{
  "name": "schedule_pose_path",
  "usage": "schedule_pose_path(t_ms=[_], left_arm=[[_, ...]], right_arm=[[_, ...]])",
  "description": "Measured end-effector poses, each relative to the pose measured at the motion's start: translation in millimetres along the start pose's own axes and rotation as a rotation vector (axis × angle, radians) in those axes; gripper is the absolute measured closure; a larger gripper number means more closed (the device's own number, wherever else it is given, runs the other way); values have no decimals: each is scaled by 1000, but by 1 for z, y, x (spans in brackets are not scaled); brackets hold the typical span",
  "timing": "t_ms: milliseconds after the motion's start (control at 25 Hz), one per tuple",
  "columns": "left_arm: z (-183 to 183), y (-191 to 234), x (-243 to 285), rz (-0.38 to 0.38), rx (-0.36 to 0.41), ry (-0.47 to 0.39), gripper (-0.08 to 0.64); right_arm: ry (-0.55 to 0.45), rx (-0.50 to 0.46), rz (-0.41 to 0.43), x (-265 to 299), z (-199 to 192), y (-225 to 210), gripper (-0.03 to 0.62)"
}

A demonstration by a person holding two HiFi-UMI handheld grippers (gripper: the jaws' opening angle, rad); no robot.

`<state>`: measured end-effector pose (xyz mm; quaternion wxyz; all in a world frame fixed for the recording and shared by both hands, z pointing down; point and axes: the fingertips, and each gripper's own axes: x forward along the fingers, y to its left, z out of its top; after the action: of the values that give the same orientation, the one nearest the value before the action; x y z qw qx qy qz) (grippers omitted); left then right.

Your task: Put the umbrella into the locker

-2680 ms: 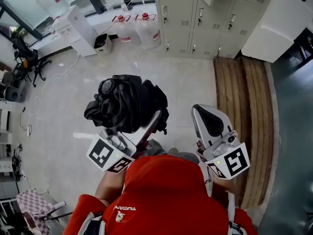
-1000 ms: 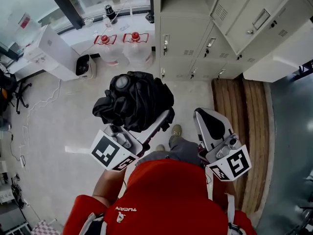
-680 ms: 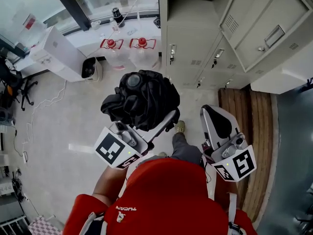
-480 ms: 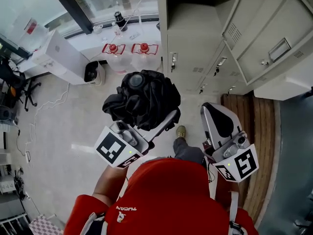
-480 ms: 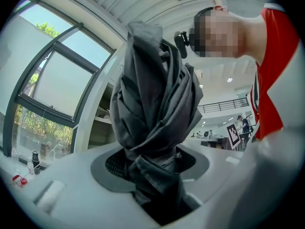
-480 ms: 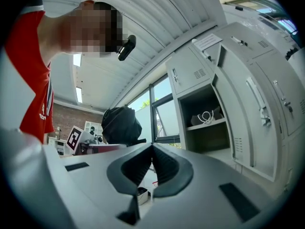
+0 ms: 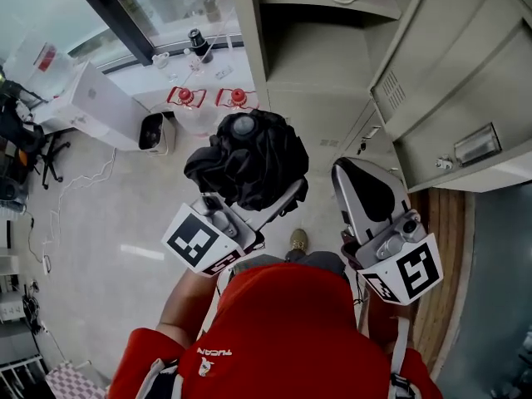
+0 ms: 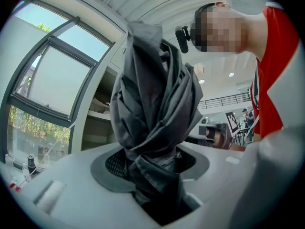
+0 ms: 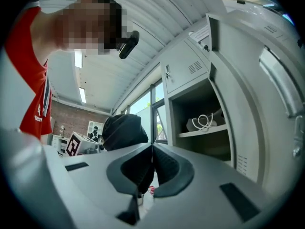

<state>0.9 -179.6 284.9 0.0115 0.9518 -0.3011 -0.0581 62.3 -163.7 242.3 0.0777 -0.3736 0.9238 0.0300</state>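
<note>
A folded black umbrella (image 7: 248,160) stands bunched up between the jaws of my left gripper (image 7: 249,199), which is shut on its lower part. In the left gripper view the umbrella's cloth (image 8: 155,109) rises out of the left gripper (image 8: 158,178) and fills the middle. My right gripper (image 7: 366,191) is beside it on the right, shut and holding nothing, with its pads (image 9: 167,163) meeting. The open locker compartment (image 7: 320,52) lies straight ahead and above both grippers, its door (image 7: 465,81) swung out to the right. From the right gripper view, the umbrella (image 9: 123,130) shows on the left and the compartment (image 9: 198,144) on the right.
A shelf with a white cable (image 9: 206,122) sits inside the locker. Two water bottles (image 7: 208,102) and a white appliance (image 7: 104,102) stand on the floor at the left. A wooden platform (image 7: 436,248) runs along the right. My shoe (image 7: 298,239) shows below the grippers.
The lockers have come much nearer and now fill the top of the head view. Both grippers moved forward with me, the umbrella still in the left one.
</note>
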Motion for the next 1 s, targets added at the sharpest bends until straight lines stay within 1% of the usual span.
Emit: schedule_pose_path(t_ms=[200, 240, 320, 360, 440, 520, 680, 720, 800, 1000], left_arm=[[-5, 18, 29, -6, 27, 25, 336], [-6, 22, 32, -11, 30, 33, 336], [-6, 28, 37, -24, 39, 50, 336], [-6, 31, 39, -32, 47, 58, 336], [-7, 37, 44, -52, 65, 76, 336], [-10, 43, 49, -77, 81, 98, 336], [-13, 53, 55, -112, 104, 164, 336], [-14, 54, 56, -118, 124, 182, 336], [-16, 53, 58, -142, 193, 211, 336], [-31, 43, 63, -225, 389, 267, 336]], right_arm=[[12, -8, 38, 19, -1, -22, 586], [20, -8, 49, 23, -1, -23, 567], [42, -13, 84, 32, 0, -21, 487], [59, -22, 107, 37, 1, -19, 465], [113, -58, 149, 47, 0, -14, 393], [177, -105, 170, 57, -2, -11, 315], [287, -142, 215, 71, -1, -5, 215], [302, -148, 231, 74, -1, -3, 195], [319, -162, 242, 82, -1, 0, 169], [354, -180, 219, 95, -3, -3, 160]])
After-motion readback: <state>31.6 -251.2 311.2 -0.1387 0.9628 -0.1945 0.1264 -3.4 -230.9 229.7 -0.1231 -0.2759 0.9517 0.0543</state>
